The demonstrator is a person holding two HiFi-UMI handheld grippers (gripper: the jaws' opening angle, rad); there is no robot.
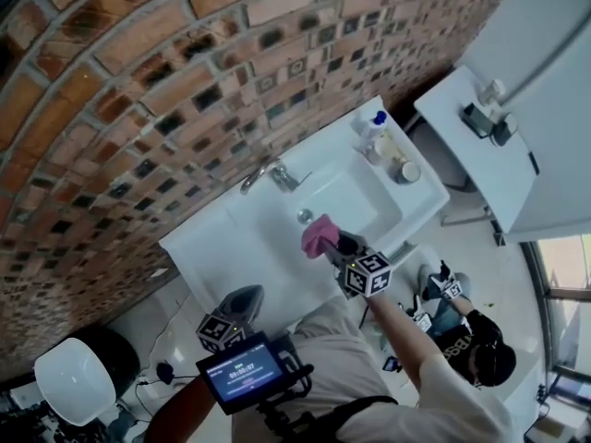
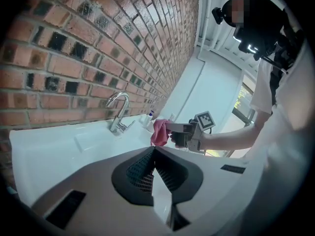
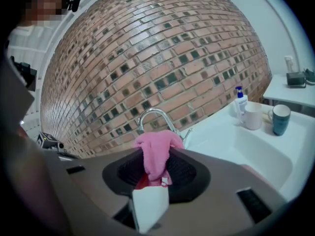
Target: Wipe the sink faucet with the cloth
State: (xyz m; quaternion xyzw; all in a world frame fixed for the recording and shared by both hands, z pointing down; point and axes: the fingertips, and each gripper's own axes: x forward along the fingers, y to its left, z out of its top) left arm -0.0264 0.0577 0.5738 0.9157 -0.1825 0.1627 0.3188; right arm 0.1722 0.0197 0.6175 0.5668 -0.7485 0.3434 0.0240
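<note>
I have the right gripper (image 1: 340,245) clamping the pink cloth (image 1: 319,234) near the faucet (image 1: 261,175); left gripper (image 2: 153,156) clenched empty, farther off.

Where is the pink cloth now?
In the head view the pink cloth is clamped in the right gripper, over the sink, short of the faucet.

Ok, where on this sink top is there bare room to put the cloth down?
Left of the faucet, the counter is bare out to its end. The basin is open too. Avoid the right corner: a pump bottle, a white mug and a teal cup crowd it.
</note>
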